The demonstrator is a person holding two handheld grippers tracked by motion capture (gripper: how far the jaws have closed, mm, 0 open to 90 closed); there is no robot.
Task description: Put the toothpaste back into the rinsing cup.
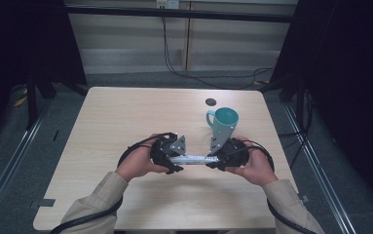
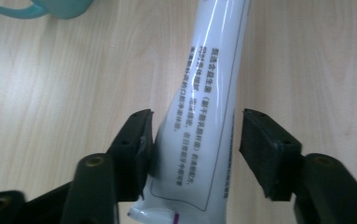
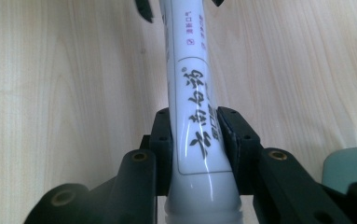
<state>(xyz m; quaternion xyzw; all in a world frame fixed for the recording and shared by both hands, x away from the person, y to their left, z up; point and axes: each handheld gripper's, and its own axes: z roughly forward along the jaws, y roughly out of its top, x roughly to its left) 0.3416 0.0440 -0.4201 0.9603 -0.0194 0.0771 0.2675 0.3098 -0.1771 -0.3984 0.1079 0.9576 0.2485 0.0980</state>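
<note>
White tube point(image 1: 193, 159): right tongs point(image 1: 216, 159) clamped on it, left tongs point(image 1: 171, 160) apart around it; keep level, withdraw left straight.

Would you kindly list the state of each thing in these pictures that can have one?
Tube: held level between both grippers, above the table.
Right gripper: shut on the tube.
Left gripper: open, one pad touching the tube, the other apart from it.
Mug: upright on the table, apparently empty.
</note>
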